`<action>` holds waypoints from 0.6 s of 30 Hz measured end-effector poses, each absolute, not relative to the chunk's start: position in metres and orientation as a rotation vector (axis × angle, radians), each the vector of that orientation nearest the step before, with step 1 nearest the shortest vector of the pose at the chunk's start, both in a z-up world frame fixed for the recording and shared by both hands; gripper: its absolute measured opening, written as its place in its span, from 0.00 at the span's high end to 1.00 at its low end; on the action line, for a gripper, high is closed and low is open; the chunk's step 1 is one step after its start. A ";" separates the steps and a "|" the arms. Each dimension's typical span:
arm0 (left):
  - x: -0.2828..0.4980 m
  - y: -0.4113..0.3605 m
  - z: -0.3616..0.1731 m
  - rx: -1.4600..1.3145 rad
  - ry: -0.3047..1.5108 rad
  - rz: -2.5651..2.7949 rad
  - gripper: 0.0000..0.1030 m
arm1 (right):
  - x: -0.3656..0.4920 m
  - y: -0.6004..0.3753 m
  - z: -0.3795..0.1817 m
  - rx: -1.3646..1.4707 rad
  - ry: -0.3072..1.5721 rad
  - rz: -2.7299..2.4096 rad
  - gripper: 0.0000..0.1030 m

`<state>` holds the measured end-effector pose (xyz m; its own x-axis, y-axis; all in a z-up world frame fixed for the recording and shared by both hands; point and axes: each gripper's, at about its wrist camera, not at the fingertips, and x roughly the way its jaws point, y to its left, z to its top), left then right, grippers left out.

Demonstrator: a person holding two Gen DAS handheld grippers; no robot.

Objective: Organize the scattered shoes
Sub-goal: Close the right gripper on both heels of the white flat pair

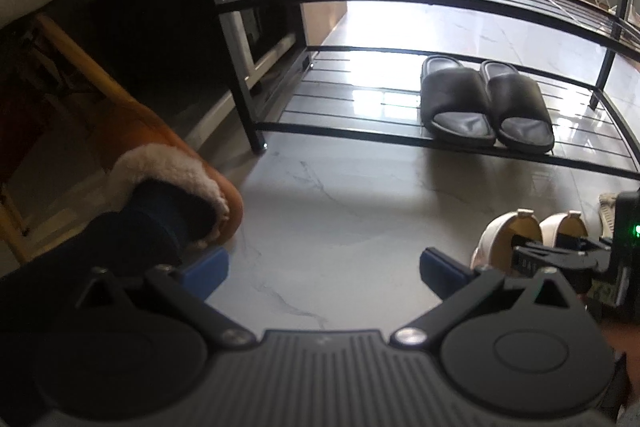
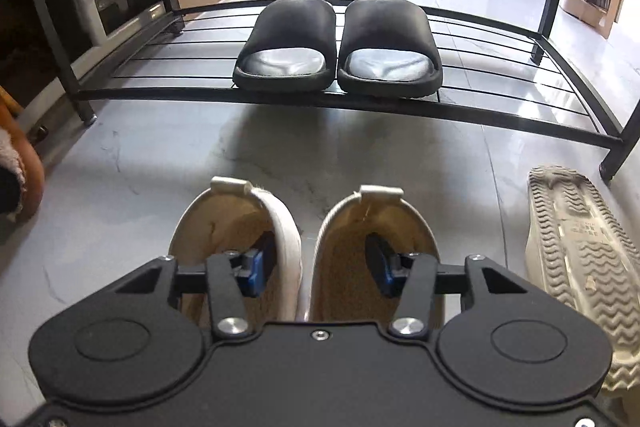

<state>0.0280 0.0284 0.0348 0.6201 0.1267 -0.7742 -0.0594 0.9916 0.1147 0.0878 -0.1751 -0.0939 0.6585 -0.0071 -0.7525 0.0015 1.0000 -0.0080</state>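
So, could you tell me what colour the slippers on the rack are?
Black slippers, clearest in the right wrist view.

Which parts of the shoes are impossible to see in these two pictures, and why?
- White shoes, right wrist view: heels hidden by the right hand-held gripper; whether its fingers pinch the inner walls is unclear.
- Upturned beige shoe, right wrist view: upper hidden beneath its sole.
- Brown fur-lined boot, left wrist view: blurred, toe shadowed.

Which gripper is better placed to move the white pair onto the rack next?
The right gripper: its fingers sit one inside each white shoe, pinching their inner walls together, facing the rack beside the black slides. The left gripper hangs open over bare floor.
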 end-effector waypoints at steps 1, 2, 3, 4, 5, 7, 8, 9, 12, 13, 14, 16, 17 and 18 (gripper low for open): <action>0.029 0.030 0.035 0.074 0.896 0.112 0.01 | 0.088 -0.173 -0.095 -0.021 0.845 -0.009 0.51; 0.029 0.030 0.035 0.073 0.895 0.112 0.01 | 0.089 -0.171 -0.095 -0.030 0.840 -0.010 0.51; 0.029 0.030 0.035 0.074 0.893 0.112 0.01 | 0.090 -0.169 -0.095 -0.039 0.835 -0.012 0.51; 0.029 0.030 0.035 0.075 0.890 0.112 0.01 | 0.091 -0.168 -0.095 -0.047 0.831 -0.013 0.53; 0.029 0.030 0.036 0.075 0.888 0.112 0.01 | 0.091 -0.167 -0.095 -0.045 0.830 -0.015 0.55; 0.030 0.030 0.035 0.073 0.891 0.112 0.01 | 0.092 -0.167 -0.094 -0.033 0.826 -0.026 0.63; 0.030 0.030 0.035 0.072 0.893 0.113 0.01 | 0.092 -0.167 -0.094 -0.027 0.822 -0.030 0.72; 0.030 0.030 0.034 0.072 0.894 0.112 0.01 | 0.092 -0.167 -0.093 -0.022 0.815 -0.029 0.75; 0.030 0.029 0.033 0.075 0.900 0.111 0.01 | 0.089 -0.167 -0.092 -0.027 0.803 -0.036 0.83; 0.031 0.029 0.032 0.077 0.902 0.111 0.01 | 0.089 -0.167 -0.092 -0.020 0.798 -0.036 0.85; 0.031 0.028 0.032 0.078 0.903 0.111 0.01 | 0.087 -0.168 -0.091 -0.009 0.791 -0.036 0.86; 0.031 0.028 0.031 0.080 0.909 0.111 0.01 | 0.085 -0.168 -0.090 0.003 0.782 -0.037 0.87; 0.031 0.028 0.031 0.080 0.912 0.111 0.01 | 0.082 -0.169 -0.088 0.008 0.772 -0.036 0.87; 0.031 0.027 0.030 0.080 0.915 0.112 0.01 | 0.079 -0.169 -0.087 0.008 0.759 -0.033 0.87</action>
<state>0.0311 0.0275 0.0301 0.6044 0.1303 -0.7860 -0.0625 0.9913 0.1162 0.0785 -0.1690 -0.0867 0.7254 -0.0269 -0.6878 0.0324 0.9995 -0.0050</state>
